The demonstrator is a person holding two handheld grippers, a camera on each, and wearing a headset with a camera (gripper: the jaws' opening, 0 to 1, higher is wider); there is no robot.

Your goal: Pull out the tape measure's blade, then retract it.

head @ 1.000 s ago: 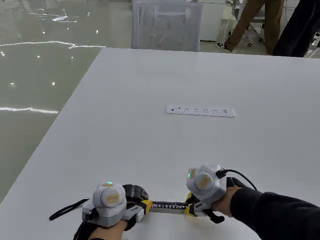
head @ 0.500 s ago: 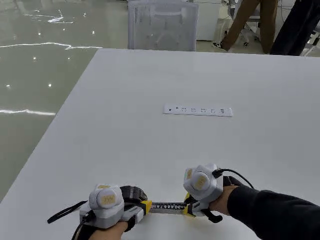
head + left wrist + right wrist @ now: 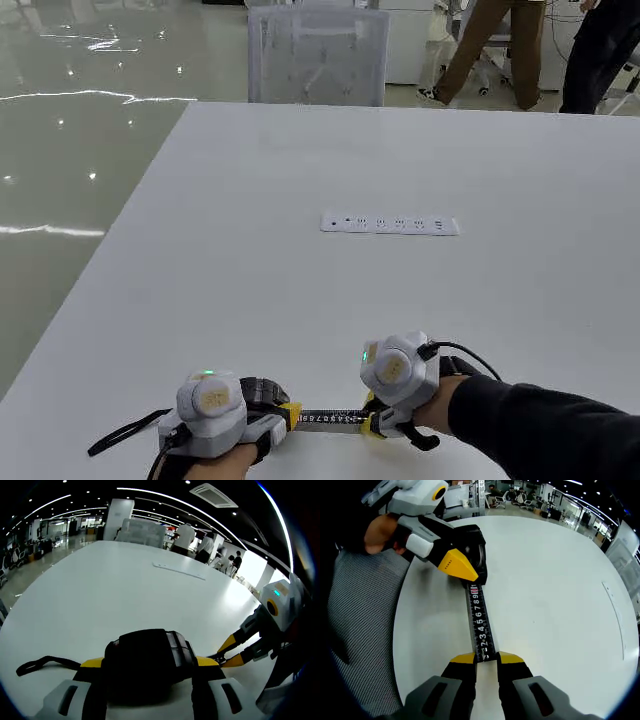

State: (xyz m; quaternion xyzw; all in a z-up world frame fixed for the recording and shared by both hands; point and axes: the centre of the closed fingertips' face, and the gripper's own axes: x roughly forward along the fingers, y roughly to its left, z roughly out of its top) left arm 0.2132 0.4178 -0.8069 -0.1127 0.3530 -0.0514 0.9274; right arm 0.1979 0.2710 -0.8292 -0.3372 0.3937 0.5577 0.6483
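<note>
Your left tongs (image 3: 150, 661) are clamped on the tape case (image 3: 471, 544), 1 tip on each side. Your right tongs (image 3: 486, 657) are pinched nearly together on the end of the blade (image 3: 479, 617). The blade is out a short run, flat between the 2 tongs, with marks 1 to 9 showing. All of it sits by the near edge of the tabletop (image 3: 300, 150), well apart from the power strip (image 3: 389, 224).

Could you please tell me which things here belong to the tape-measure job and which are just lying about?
In the job: tape measure, clamped in the left gripper; its blade, pinched by the right gripper.
Lying about: power strip on the table; mesh chair beyond it.
</note>
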